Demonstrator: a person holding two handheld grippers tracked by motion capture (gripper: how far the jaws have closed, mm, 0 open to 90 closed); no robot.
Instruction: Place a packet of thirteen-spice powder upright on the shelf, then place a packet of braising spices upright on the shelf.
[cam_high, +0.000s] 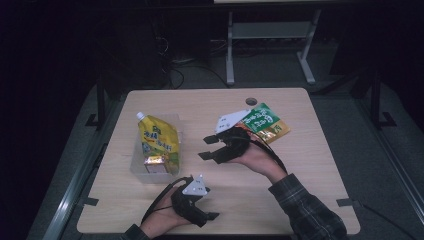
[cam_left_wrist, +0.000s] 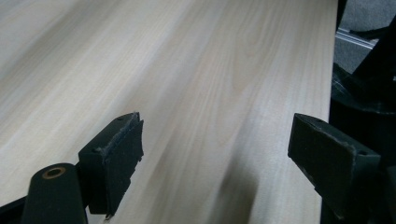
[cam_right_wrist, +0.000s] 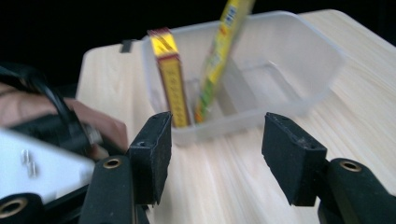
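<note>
Two black grippers work over a pale wood-grain desk (cam_high: 310, 165) with rounded corners. Each has matte, blocky jaws faced with rubbery pads and carries a light grey three-cornered plate on top.

The right gripper (cam_high: 209, 146) lies on its side in the person's hand, jaws spread with nothing between them, pointing toward a translucent, frosted plastic bin (cam_high: 137, 167). In the right gripper view that bin (cam_right_wrist: 299, 60) stands just ahead of the pads, apart from them; its thin walls curve at the corners and an inner divider splits it into compartments.

Inside the bin a glossy yellow spouted pouch (cam_high: 159, 140) stands on end, flat and flexible, with a white cap at its upper corner; from the right gripper view it (cam_right_wrist: 219, 60) shows edge-on as a thin leaning strip. Beside it, nearer that gripper's left jaw, stands a small rigid carton (cam_right_wrist: 172, 79), yellow with a red and gold foil-like top.

Behind the right gripper, close by its plate, a shiny green and orange foil packet (cam_high: 265, 122) lies flat on the desk.

The left gripper (cam_high: 212, 216) sits near the desk's near edge, well apart from the bin, its jaws wide apart over bare wood (cam_left_wrist: 187, 93), its chipped pads gripping nothing.
</note>
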